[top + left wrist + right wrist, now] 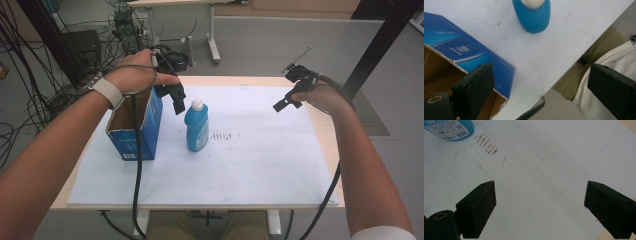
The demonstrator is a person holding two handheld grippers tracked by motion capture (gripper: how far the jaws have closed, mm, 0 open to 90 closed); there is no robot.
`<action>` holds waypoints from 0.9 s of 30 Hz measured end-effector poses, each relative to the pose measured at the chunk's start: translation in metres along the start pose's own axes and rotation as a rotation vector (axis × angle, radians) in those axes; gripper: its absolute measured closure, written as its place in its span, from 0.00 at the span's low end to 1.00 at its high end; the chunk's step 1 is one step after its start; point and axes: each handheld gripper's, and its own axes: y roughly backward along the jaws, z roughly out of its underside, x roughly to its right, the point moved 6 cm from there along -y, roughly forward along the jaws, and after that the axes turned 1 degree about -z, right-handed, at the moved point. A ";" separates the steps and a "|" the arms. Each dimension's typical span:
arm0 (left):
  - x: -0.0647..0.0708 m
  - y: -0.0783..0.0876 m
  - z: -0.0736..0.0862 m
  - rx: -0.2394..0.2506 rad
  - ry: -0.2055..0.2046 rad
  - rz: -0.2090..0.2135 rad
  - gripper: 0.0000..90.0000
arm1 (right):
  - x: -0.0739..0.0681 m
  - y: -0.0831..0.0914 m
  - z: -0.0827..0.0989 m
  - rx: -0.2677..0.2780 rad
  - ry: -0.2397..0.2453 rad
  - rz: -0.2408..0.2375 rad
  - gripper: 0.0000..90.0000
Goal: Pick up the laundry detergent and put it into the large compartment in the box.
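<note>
A light wooden table is carrying a white sheet that is covering nearly all of its top. A blue bottle is standing upright on the sheet, with an open blue cardboard box sitting just beside it and brownish smudges marking the sheet close by.

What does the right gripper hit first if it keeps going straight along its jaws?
Probably the bare white table sheet: the right gripper, jaws open, has nothing between it and the sheet. The blue plastic bottle sits well off that line.
</note>
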 end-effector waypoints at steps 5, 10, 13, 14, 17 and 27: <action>0.002 -0.002 0.000 0.033 0.091 -0.027 0.09 | 0.001 0.000 0.002 0.003 -0.002 -0.001 0.12; 0.004 -0.006 -0.002 0.041 0.126 -0.020 0.08 | 0.002 -0.001 0.003 0.005 -0.001 0.000 0.12; 0.004 -0.009 -0.002 0.051 0.155 -0.021 0.08 | 0.001 -0.002 0.003 0.007 0.003 -0.001 0.12; 0.004 -0.009 -0.002 0.051 0.155 -0.021 0.08 | 0.001 -0.002 0.002 0.007 0.007 -0.001 0.12; 0.003 -0.012 -0.002 0.065 0.193 -0.011 0.08 | 0.000 -0.003 0.002 0.007 0.009 -0.001 0.12; 0.010 -0.019 -0.011 0.084 0.245 -0.017 0.08 | 0.003 -0.003 0.005 0.017 0.015 -0.007 0.12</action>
